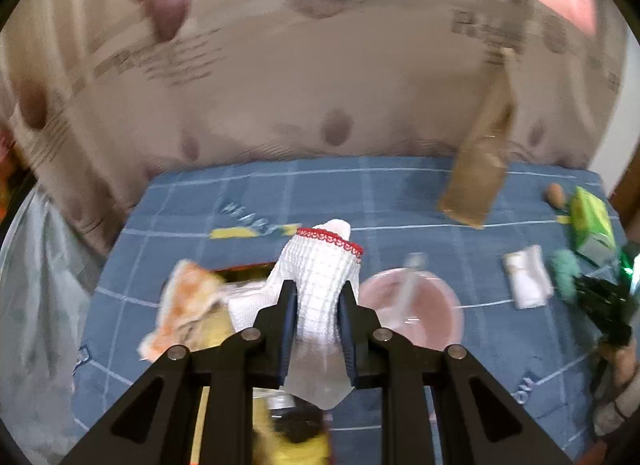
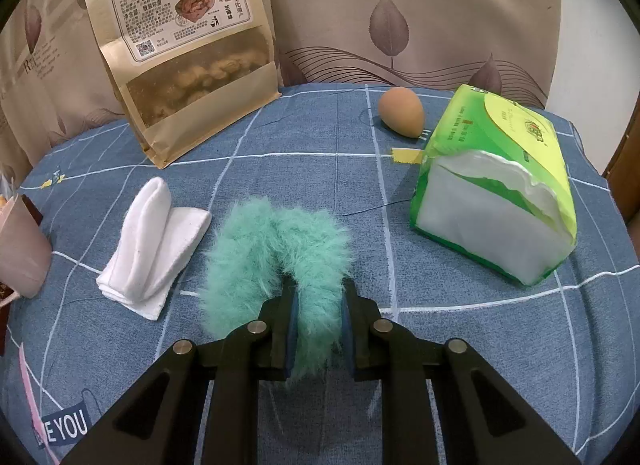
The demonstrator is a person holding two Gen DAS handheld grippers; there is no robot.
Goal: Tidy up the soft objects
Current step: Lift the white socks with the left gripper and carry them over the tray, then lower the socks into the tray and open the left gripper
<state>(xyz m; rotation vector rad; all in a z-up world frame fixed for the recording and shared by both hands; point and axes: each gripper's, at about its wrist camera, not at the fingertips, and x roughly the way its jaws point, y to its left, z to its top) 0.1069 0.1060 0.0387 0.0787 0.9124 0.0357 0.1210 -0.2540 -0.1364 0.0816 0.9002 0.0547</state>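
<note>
My left gripper (image 1: 318,319) is shut on a white knitted sock with red lace trim (image 1: 320,265), held up above the blue checked bedsheet (image 1: 400,201); the picture is blurred. Below it lie an orange-and-white cloth (image 1: 188,297) and something yellow (image 1: 216,329). My right gripper (image 2: 319,319) is shut on a fluffy teal ring (image 2: 276,245) that rests on the bedsheet (image 2: 304,153). A folded white towel (image 2: 154,243) lies just left of the ring. In the left wrist view the same towel (image 1: 528,281), teal ring (image 1: 564,269) and right gripper body (image 1: 604,305) show at the far right.
A brown snack pouch (image 2: 180,49) stands at the back, with a brown egg-shaped sponge (image 2: 401,111) and a green tissue pack (image 2: 496,185) to the right. A pink cup (image 1: 416,309) sits near the left gripper, its edge (image 2: 20,253) at left. A leaf-patterned headboard (image 2: 400,17) backs the bed.
</note>
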